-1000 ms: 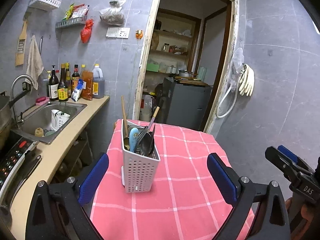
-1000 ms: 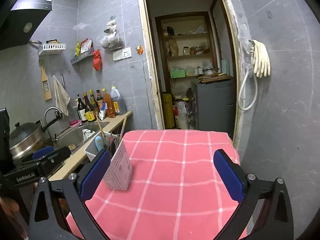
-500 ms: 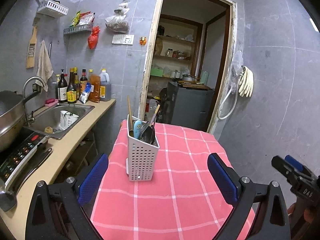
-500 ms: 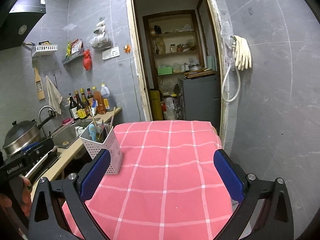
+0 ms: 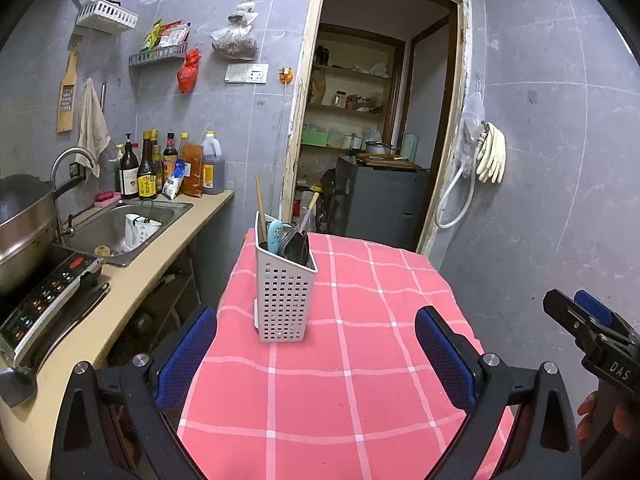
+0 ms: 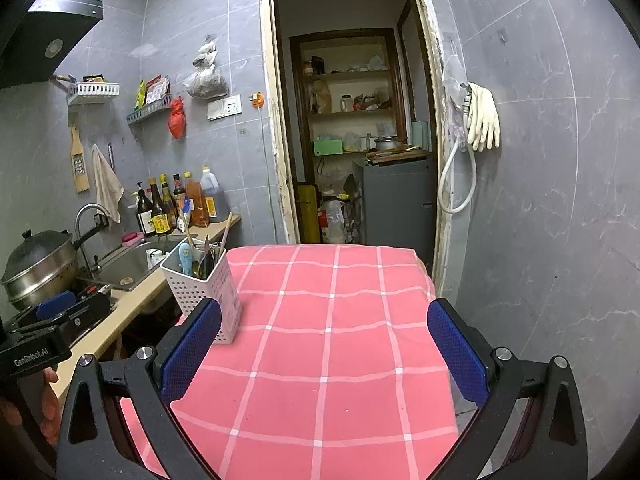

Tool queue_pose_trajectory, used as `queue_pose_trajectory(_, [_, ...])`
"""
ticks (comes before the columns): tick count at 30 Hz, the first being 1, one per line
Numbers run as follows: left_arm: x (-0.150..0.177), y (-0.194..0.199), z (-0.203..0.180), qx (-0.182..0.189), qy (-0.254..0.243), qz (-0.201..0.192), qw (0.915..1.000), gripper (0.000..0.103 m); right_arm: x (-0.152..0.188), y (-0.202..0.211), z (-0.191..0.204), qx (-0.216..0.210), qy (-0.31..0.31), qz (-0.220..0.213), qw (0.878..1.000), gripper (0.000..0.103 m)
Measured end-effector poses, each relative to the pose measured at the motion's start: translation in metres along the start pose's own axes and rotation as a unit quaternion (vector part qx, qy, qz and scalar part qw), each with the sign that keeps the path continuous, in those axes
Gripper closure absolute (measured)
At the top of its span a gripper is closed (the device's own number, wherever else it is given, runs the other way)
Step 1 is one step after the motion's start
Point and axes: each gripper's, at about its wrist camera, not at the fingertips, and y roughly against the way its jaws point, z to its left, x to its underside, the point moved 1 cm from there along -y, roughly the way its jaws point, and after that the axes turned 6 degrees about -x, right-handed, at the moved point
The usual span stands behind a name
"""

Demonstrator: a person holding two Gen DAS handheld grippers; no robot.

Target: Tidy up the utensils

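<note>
Left wrist view: white perforated plastic utensil holder (image 5: 285, 295) stands upright on pink checked tablecloth (image 5: 360, 360), containing wooden chopsticks (image 5: 260, 210), blue spoon (image 5: 274, 236) and dark utensils (image 5: 296, 245). Left gripper (image 5: 316, 356) and right gripper (image 6: 324, 354) both spread wide, empty.

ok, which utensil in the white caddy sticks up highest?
The wooden chopstick-like stick at the back-left corner of the caddy. It rises well above the light-blue spoon handle and the dark utensils.

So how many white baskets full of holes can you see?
3: the utensil holder on the pink tablecloth, a small one in the sink, and a shelf basket high on the wall. More may be hidden.
</note>
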Motion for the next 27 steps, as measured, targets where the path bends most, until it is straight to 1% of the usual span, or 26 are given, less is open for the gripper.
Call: queue_pose_trajectory(27, [0.0008,-0.0008,0.0092,0.001,0.008,0.002,1.0000,0.003,-0.0006,-0.0031,-0.0005,-0.004,0.000,0.003,1.000,0.002])
